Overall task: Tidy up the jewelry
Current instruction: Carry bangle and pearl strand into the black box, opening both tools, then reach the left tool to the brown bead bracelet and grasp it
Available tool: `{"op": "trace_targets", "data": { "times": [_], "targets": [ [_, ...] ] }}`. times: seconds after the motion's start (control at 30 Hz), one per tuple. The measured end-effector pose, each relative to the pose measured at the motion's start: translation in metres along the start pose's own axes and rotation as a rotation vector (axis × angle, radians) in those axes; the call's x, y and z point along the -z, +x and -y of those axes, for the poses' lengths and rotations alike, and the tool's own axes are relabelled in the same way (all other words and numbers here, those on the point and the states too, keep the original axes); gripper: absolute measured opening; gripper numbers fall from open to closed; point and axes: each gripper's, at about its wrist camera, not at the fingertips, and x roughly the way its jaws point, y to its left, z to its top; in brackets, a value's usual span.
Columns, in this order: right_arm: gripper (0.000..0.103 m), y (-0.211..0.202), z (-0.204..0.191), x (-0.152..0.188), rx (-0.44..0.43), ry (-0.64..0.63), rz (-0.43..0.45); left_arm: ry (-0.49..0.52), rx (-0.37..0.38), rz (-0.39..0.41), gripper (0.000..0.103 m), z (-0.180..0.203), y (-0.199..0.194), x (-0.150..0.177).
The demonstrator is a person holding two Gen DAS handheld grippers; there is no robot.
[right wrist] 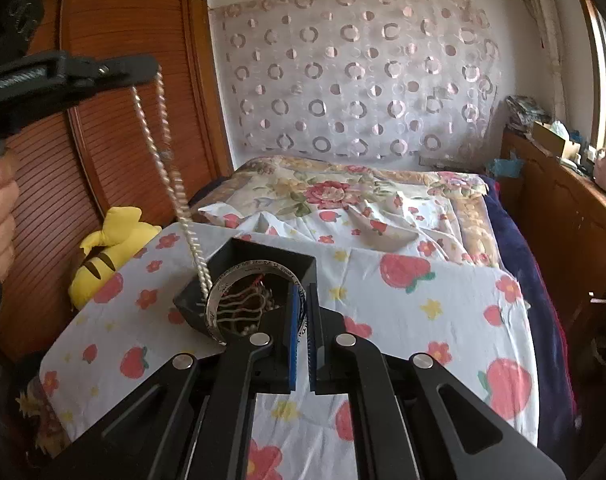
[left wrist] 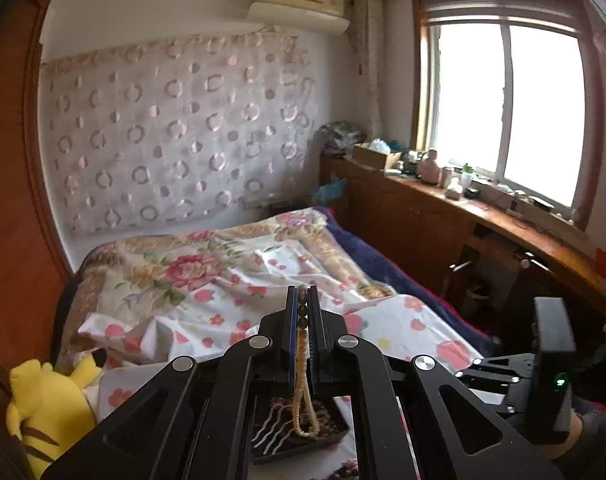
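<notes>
Left gripper [left wrist: 302, 300] pinches a limp cream beaded necklace [left wrist: 303, 400], dangling below into the black tray [right wrist: 263, 256]. Right gripper [right wrist: 301, 300] clamps a rigid, slippery silver bangle [right wrist: 219, 300] by its rim.

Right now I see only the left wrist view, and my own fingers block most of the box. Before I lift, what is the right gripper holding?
Observer: The right gripper is shut on the rim of a silver bangle.
Operator: Where is that bangle relative to the box?
Observer: It is held over the open black box, which has more jewelry inside.
Operator: And my necklace?
Observer: The necklace hangs from the left gripper down to the box's left corner. Its lower end is hidden behind the bangle.
</notes>
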Motion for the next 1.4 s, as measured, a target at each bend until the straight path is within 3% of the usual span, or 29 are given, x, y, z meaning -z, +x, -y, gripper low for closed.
{"op": "trace_targets", "data": {
  "times": [0.13, 0.37, 0.67, 0.77, 1.03, 1.1, 1.27, 1.4],
  "targets": [
    [0.005, 0.016, -0.004, -0.007, -0.007, -0.001, -0.010, -0.027, -0.017, -0.058, 0.004, -0.014, 0.027, 0.018],
    [0.005, 0.068, -0.004, -0.010, -0.013, 0.015, -0.070, -0.094, -0.034, -0.189, 0.004, -0.043, 0.079, 0.078],
    [0.005, 0.117, -0.013, -0.011, -0.003, 0.000, -0.121, -0.106, -0.049, -0.238, 0.005, -0.051, 0.095, 0.119],
    [0.006, 0.124, -0.016, -0.011, -0.005, 0.002, -0.124, -0.109, -0.060, -0.230, 0.014, -0.055, 0.090, 0.121],
    [0.006, 0.122, -0.020, -0.016, -0.017, -0.018, -0.119, -0.114, -0.067, -0.197, 0.040, -0.054, 0.056, 0.141],
    [0.006, 0.111, -0.023, -0.014, -0.019, -0.034, -0.102, -0.113, -0.065, -0.191, 0.055, -0.051, 0.047, 0.148],
    [0.006, 0.075, -0.034, 0.004, -0.043, -0.106, -0.069, -0.104, -0.050, -0.195, 0.056, -0.044, 0.032, 0.169],
    [0.006, 0.052, -0.043, 0.035, -0.078, -0.160, -0.090, -0.124, -0.022, -0.215, 0.056, -0.038, 0.026, 0.193]
  ]
}}
